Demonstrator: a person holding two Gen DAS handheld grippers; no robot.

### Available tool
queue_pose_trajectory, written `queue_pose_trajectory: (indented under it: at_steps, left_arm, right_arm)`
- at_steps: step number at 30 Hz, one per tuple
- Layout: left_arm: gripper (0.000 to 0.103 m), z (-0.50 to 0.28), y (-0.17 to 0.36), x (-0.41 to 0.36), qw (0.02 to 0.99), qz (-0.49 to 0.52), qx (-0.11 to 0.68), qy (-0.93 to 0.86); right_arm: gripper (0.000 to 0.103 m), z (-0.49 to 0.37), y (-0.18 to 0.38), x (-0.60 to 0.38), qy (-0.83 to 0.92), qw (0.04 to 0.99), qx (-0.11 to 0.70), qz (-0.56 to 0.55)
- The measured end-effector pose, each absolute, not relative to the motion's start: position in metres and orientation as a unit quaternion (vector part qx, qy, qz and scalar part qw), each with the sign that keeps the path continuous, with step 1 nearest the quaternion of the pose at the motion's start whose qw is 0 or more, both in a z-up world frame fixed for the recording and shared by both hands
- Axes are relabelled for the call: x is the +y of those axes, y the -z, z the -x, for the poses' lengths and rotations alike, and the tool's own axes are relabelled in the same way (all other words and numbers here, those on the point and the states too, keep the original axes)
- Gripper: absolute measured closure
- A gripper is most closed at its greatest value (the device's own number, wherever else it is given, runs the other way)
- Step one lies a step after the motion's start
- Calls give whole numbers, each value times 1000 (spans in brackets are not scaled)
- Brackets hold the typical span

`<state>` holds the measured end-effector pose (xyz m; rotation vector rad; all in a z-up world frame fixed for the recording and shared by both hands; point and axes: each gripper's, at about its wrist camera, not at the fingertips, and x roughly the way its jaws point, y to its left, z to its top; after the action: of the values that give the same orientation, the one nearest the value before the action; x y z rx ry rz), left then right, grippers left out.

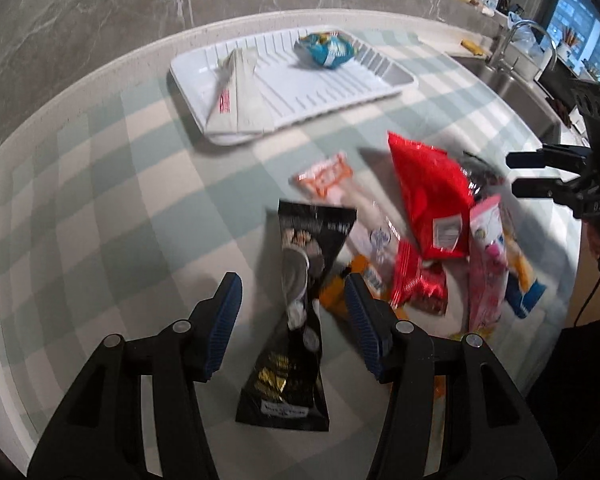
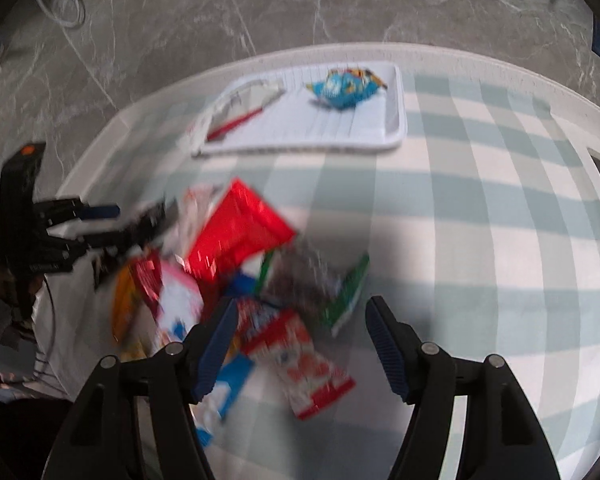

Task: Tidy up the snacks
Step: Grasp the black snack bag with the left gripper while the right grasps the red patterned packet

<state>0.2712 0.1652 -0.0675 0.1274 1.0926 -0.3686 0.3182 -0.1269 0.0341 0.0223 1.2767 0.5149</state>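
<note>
A pile of snack packets lies on the green-checked tablecloth [image 1: 100, 200]. My left gripper [image 1: 292, 286] stands open over a black bag [image 1: 300, 264] that lies flat between its blue pads, untouched. Right of it lie a red bag [image 1: 428, 196], a pink packet [image 1: 486, 264] and an orange-white packet [image 1: 326, 178]. My right gripper [image 2: 300, 320] is open above a red-and-white packet [image 2: 300, 356], with a green-edged packet [image 2: 340, 292] just beyond. At the back, the white tray [image 1: 300, 92] holds a blue bag [image 1: 328, 50] and a white bag [image 1: 236, 96].
A steel sink [image 1: 520, 92] with a faucet [image 1: 512, 36] lies beyond the pile to the right. Grey marble floor surrounds the round table. The right gripper [image 1: 512, 174] shows at the pile's right side, the left gripper [image 2: 120, 222] at its left.
</note>
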Motion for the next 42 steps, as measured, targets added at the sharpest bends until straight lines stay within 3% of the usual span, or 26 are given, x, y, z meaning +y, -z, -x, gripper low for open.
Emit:
queue_pose_trajectory:
  at_steps: [10, 19, 24, 27, 28, 32, 42]
  left_arm:
    - [52, -274, 82, 165, 827, -57, 533, 169]
    - [52, -282, 93, 166, 821, -53, 541, 175]
    - [53, -288, 98, 168, 817, -41, 543, 188]
    - [66, -291, 100, 166, 815, -47, 544, 195]
    - [79, -291, 99, 165, 815, -46, 543, 199]
    - [83, -292, 101, 164, 812, -34, 544, 209]
    - [85, -289, 97, 181, 813, 55, 537, 218]
  right_arm:
    - [34, -298, -13, -119, -254, 753, 603, 69]
    - [43, -293, -2, -105, -272, 743, 598, 128]
    - [65, -297, -3, -106, -276, 742, 597, 133]
    - [68, -299, -2, -109, -280, 741, 599, 119]
    - [68, -299, -2, -110, -281, 741, 599, 115]
    - [69, -301, -1, -114, -282, 739, 605, 88]
    - [69, -299, -13, -138, -288, 730, 620, -27]
